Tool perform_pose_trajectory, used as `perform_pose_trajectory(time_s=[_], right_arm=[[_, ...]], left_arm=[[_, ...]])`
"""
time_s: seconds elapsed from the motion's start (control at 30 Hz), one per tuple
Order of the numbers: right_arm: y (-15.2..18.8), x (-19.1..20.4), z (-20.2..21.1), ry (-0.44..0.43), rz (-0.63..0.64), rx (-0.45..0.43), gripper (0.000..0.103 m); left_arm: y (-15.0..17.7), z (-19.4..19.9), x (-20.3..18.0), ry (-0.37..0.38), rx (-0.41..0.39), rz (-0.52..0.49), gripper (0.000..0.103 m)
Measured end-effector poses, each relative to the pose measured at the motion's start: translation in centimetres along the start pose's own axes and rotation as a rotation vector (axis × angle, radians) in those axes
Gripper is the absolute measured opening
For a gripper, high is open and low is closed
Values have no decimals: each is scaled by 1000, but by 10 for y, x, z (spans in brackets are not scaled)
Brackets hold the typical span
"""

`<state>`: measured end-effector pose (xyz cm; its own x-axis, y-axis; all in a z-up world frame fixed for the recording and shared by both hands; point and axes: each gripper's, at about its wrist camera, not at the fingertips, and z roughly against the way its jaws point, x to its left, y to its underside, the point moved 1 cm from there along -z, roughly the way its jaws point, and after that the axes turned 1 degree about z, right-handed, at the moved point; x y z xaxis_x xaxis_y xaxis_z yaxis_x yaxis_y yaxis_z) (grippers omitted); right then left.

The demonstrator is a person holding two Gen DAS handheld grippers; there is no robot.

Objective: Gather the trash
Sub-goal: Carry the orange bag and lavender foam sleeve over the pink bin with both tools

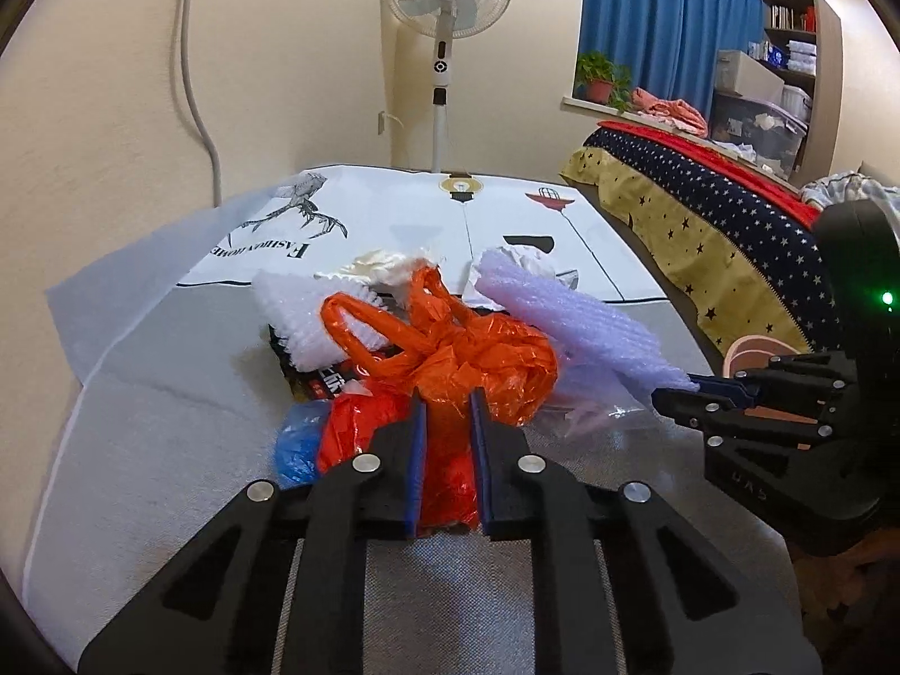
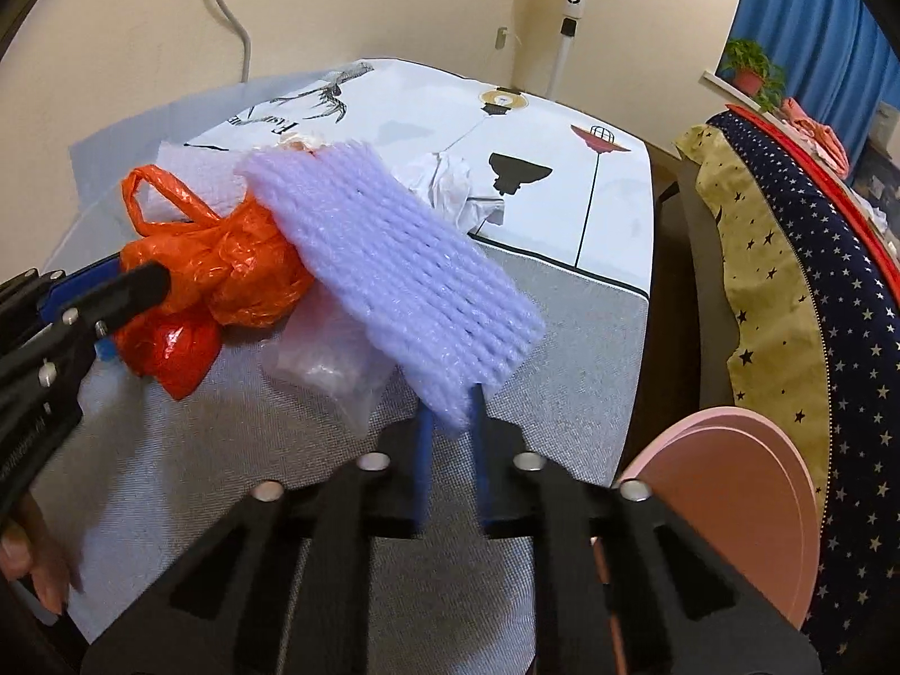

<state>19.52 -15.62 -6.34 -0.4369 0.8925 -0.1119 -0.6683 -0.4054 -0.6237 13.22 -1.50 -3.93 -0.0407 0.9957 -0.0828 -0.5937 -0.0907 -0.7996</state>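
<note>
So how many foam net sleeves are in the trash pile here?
2. A purple foam sleeve held at its near end by the right gripper, and a white one at the pile's far left, behind the orange bag. More may be buried underneath.

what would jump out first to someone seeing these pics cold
The crumpled orange plastic bag in the middle of the cloth-covered table, with the left gripper shut on it. Just to its right, the right gripper pinches the near end of a lilac foam net sleeve, which slants across the pile.
</note>
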Motion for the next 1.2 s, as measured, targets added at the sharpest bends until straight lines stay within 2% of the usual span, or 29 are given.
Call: perform_pose_trajectory(time_s=[0.47, 0.77, 1.2], right_arm=[[-3, -18, 71, 1, -160, -155, 8], [12, -37, 113, -6, -301, -207, 8], [41, -77, 176, 79, -423, -298, 8]], left_arm=[[-14, 49, 1, -19, -112, -14, 10], [-12, 71, -6, -3, -130, -6, 10], [-11, 92, -38, 40, -148, -47, 10]])
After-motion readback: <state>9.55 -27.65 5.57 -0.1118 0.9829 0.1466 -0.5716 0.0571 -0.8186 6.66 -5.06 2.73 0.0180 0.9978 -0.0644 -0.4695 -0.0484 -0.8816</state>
